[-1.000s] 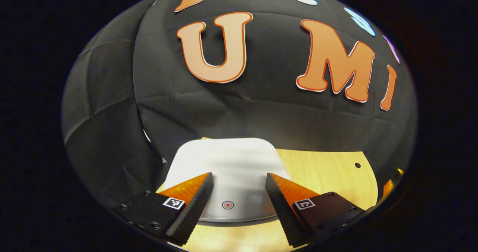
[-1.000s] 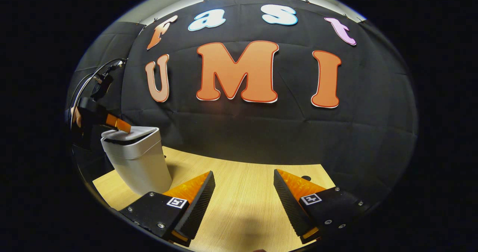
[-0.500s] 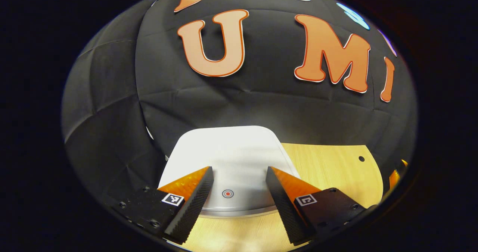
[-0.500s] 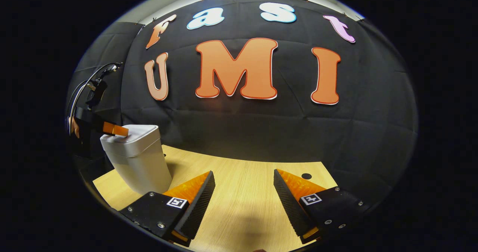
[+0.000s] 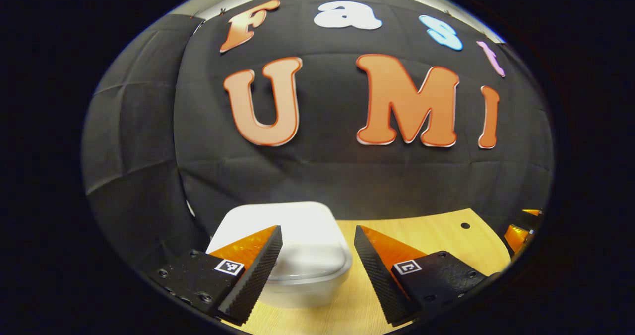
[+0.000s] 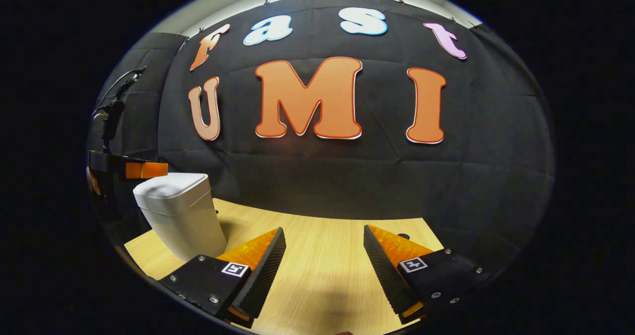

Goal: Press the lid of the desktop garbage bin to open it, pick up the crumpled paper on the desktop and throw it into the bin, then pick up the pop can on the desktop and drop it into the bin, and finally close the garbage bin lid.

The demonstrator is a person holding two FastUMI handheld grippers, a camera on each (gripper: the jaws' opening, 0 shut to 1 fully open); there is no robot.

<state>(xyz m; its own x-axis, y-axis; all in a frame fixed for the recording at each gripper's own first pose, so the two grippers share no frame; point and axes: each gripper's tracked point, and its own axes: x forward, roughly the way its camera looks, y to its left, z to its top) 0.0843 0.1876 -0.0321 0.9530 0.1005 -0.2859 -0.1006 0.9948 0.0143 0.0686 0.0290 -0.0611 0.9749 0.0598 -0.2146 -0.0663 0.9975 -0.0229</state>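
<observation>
Left gripper [image 5: 317, 248] held just above the garbage bin [image 5: 307, 270], jaws spread apart with nothing between them. Bin seen from above and behind the fingertips in the left gripper view: white, with rounded corners, lid [image 5: 302, 240] down flat on the body, its pale top lying in the gap between the two jaws and partly hidden behind the left-hand one. Not possible to tell from that view whether the fingers touch the lid; in the right gripper view the same gripper [image 6: 144, 169] set level just over the near edge of the lid [image 6: 168, 185], a thin gap apparently between them. Wooden desktop [image 5: 431, 235] stretching beyond and to the right of the jaws, a small dark hole [image 5: 465, 225] in it well off to the right, close to the black cloth wall. Right gripper [image 6: 325, 255] low over the bare desktop [image 6: 322, 285], jaws likewise wide apart and empty, wood grain filling the space between them. Bin [image 6: 181, 216] standing upright ahead and to the left of these jaws, just beyond the left-hand finger, closed. Another small dark hole [image 6: 403, 236] in the desktop just past the right-hand finger. Cables [image 6: 111, 106] rising from the left gripper's body against the wall.
</observation>
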